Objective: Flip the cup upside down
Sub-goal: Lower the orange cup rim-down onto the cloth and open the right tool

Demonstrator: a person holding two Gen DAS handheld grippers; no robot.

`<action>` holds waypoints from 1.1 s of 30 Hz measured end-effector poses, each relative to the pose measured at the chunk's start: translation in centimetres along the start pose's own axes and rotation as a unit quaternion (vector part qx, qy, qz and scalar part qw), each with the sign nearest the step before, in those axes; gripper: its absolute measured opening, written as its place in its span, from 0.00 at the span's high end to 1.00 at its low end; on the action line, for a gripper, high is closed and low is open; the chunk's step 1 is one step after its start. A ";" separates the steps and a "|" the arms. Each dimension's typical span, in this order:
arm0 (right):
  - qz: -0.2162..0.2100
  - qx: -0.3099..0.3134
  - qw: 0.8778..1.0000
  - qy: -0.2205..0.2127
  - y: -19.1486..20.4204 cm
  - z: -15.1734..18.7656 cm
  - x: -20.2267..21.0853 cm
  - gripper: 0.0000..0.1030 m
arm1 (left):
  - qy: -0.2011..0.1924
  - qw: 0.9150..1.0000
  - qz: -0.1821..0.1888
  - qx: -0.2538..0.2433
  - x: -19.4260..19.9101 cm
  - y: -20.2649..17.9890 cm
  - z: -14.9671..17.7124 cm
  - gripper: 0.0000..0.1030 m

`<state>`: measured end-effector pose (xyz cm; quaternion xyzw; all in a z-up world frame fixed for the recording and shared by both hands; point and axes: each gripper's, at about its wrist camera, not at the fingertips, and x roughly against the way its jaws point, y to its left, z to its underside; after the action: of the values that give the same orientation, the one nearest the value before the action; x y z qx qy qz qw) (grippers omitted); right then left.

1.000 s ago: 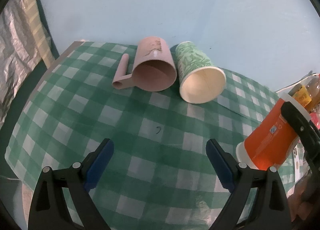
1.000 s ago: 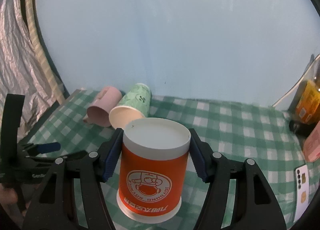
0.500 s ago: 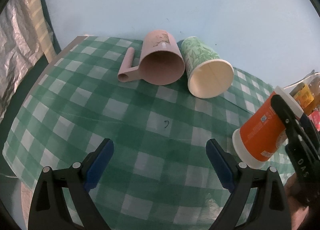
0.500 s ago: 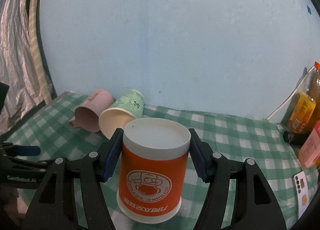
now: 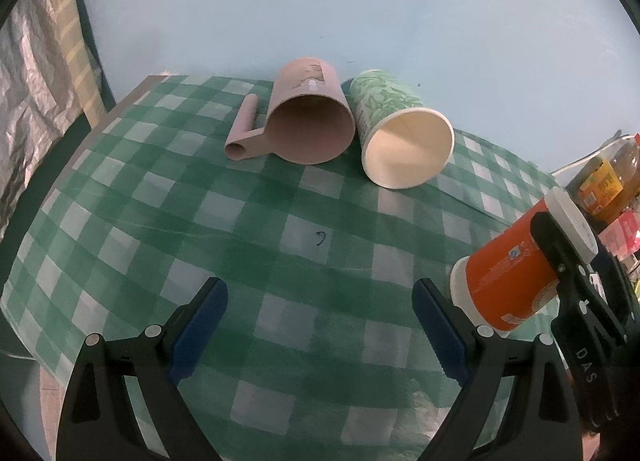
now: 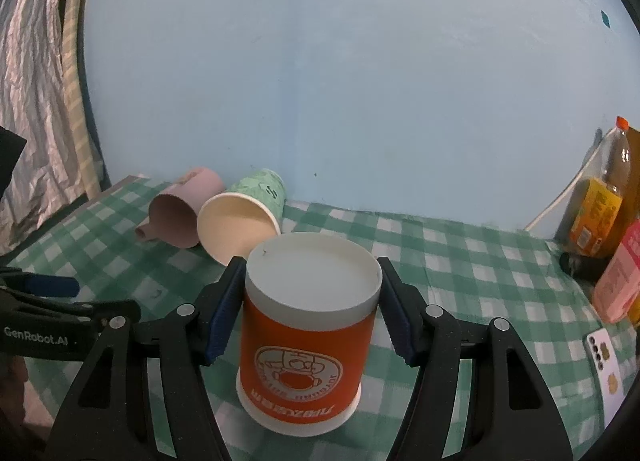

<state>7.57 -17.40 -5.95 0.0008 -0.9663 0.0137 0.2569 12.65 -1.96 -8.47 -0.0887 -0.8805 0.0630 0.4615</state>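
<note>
An orange cup (image 6: 306, 341) with white rims stands upside down, its white base up, between the pads of my right gripper (image 6: 310, 309), which is shut on it. In the left wrist view the cup (image 5: 516, 273) is tilted and held above the cloth at the right. A pink mug (image 5: 308, 121) and a green paper cup (image 5: 400, 137) lie on their sides at the back, mouths toward me. My left gripper (image 5: 320, 329) is open and empty over the checked tablecloth (image 5: 240, 221).
Bottles and cartons (image 6: 600, 217) stand at the right edge by the blue wall. A phone (image 6: 606, 365) lies on the cloth at the right. Foil curtain (image 6: 32, 101) hangs at the left. The left gripper (image 6: 52, 321) shows low left in the right wrist view.
My right gripper has lifted the orange cup off the cloth and raised it. My left gripper has stayed open and drifted slightly back.
</note>
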 end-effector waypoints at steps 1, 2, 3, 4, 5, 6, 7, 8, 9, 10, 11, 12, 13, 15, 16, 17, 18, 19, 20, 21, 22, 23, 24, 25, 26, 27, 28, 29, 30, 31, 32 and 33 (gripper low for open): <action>-0.004 -0.004 1.000 0.004 0.0 0.0 0.0 0.37 | -0.002 1.000 0.001 0.000 0.1 0.0 0.2 0.08; -0.005 -0.007 1.000 0.005 -0.1 0.0 0.0 0.37 | -0.004 1.000 0.002 0.000 0.1 0.0 0.2 0.08; -0.005 -0.010 1.000 0.007 -0.2 0.1 0.1 0.37 | -0.005 1.000 0.001 -0.001 0.2 -0.1 0.3 0.08; -0.005 -0.013 1.000 0.010 -0.2 0.0 0.0 0.37 | -0.006 1.000 0.000 -0.001 0.2 -0.1 0.4 0.08; -0.005 -0.015 1.000 0.011 -0.3 0.1 0.1 0.37 | -0.008 1.000 0.000 -0.002 0.3 -0.1 0.5 0.08; -0.006 -0.018 1.000 0.011 -0.3 0.1 0.2 0.34 | -0.011 1.000 0.000 -0.002 0.4 -0.2 0.6 0.08; -0.005 -0.021 1.000 0.014 -0.4 0.1 0.2 0.31 | -0.015 1.000 0.000 -0.002 0.6 -0.2 0.7 0.08; -0.005 -0.022 1.000 0.015 -0.4 0.1 0.3 0.28 | -0.017 1.000 0.000 -0.001 0.6 -0.2 0.7 0.08; -0.004 -0.024 1.000 0.012 -0.5 0.1 0.5 0.26 | -0.020 1.000 0.001 -0.001 0.8 -0.2 0.8 0.08; -0.004 -0.025 1.000 0.008 -0.5 0.1 0.7 0.26 | -0.024 1.000 0.001 0.000 1.0 -0.2 0.9 0.08; -0.004 -0.026 1.000 0.005 -0.5 0.1 1.0 0.24 | -0.027 1.000 0.001 0.000 1.1 -0.2 1.0 0.08; -0.003 -0.028 1.000 0.002 -0.5 0.0 1.2 0.22 | -0.030 1.000 0.001 0.000 1.3 -0.2 1.1 0.08; -0.003 -0.030 1.000 -0.001 -0.6 -0.1 1.5 0.20 | -0.034 0.999 0.001 -0.001 1.6 -0.2 1.2 0.08; -0.006 -0.034 0.999 -0.006 -0.7 -0.3 2.2 0.16 | -0.049 0.999 0.000 -0.001 2.4 -0.1 1.5 0.08; -0.007 -0.036 0.999 -0.006 -0.8 -0.5 2.7 0.16 | -0.060 0.998 -0.001 -0.001 2.9 -0.1 1.7 0.08; -0.009 -0.039 0.999 -0.007 -0.9 -0.6 3.2 0.15 | -0.069 0.998 -0.002 -0.001 3.5 -0.1 1.9 0.08; -0.010 -0.043 0.999 -0.010 -1.0 -0.7 3.7 0.15 | -0.078 0.997 -0.002 -0.002 4.0 -0.1 2.1 0.08; -0.011 -0.048 0.999 -0.012 -1.1 -0.9 4.4 0.14 | -0.087 0.996 -0.003 -0.005 4.7 -0.1 2.2 0.08; -0.013 -0.052 0.998 -0.012 -1.3 -1.0 5.0 0.14 | -0.096 0.995 -0.004 -0.008 5.3 -0.2 2.4 0.08; -0.017 -0.056 0.998 -0.012 -1.4 -1.0 5.5 0.14 | -0.103 0.995 -0.006 -0.011 5.9 -0.2 2.6 0.05; -0.023 -0.059 0.998 -0.010 -1.5 -1.0 6.2 0.14 | -0.111 0.994 -0.008 -0.014 6.6 -0.3 2.9 0.03; -0.025 -0.060 0.998 -0.007 -1.5 -1.1 6.6 0.14 | -0.122 0.992 -0.008 -0.015 7.3 -0.4 3.2 0.00; -0.026 -0.061 0.998 -0.003 -1.6 -1.0 7.0 0.14 | -0.134 0.991 -0.007 -0.018 8.0 -0.5 3.6 0.00; -0.027 -0.061 0.998 -0.001 -1.6 -0.9 7.5 0.14 | -0.145 0.989 -0.010 -0.023 8.8 -0.6 4.0 0.00; -0.027 -0.061 0.998 0.002 -1.6 -0.8 7.9 0.14 | -0.151 0.988 -0.011 -0.027 9.2 -0.7 4.3 0.00; -0.028 -0.061 0.998 0.005 -1.7 -0.7 8.2 0.14 | -0.157 0.987 -0.012 -0.033 9.7 -0.9 4.6 0.00; -0.030 -0.062 0.998 0.009 -1.7 -0.5 8.6 0.14 | -0.163 0.986 -0.015 -0.038 10.2 -1.0 4.9 0.00; -0.030 -0.062 0.998 0.012 -1.8 -0.4 8.9 0.14 | -0.168 0.985 -0.018 -0.040 10.7 -1.1 5.2 0.00; -0.029 -0.062 0.998 0.014 -1.8 -0.2 9.1 0.14 | -0.172 0.984 -0.019 -0.041 11.1 -1.2 5.5 0.00; -0.026 -0.061 0.998 0.018 -1.9 0.0 9.3 0.14 | -0.178 0.983 -0.018 -0.043 11.6 -1.3 5.9 0.00; -0.025 -0.061 0.998 0.021 -1.9 0.2 9.5 0.14 | -0.180 0.982 -0.018 -0.044 11.9 -1.3 6.1 0.00; -0.024 -0.061 0.998 0.022 -2.0 0.3 9.6 0.14 | -0.185 0.981 -0.019 -0.047 12.2 -1.4 6.4 0.00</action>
<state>-0.92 -19.35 -1.39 0.0078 -0.9591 -0.0516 0.2781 0.42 -0.88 -2.06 -0.0803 -0.9540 0.0282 0.2874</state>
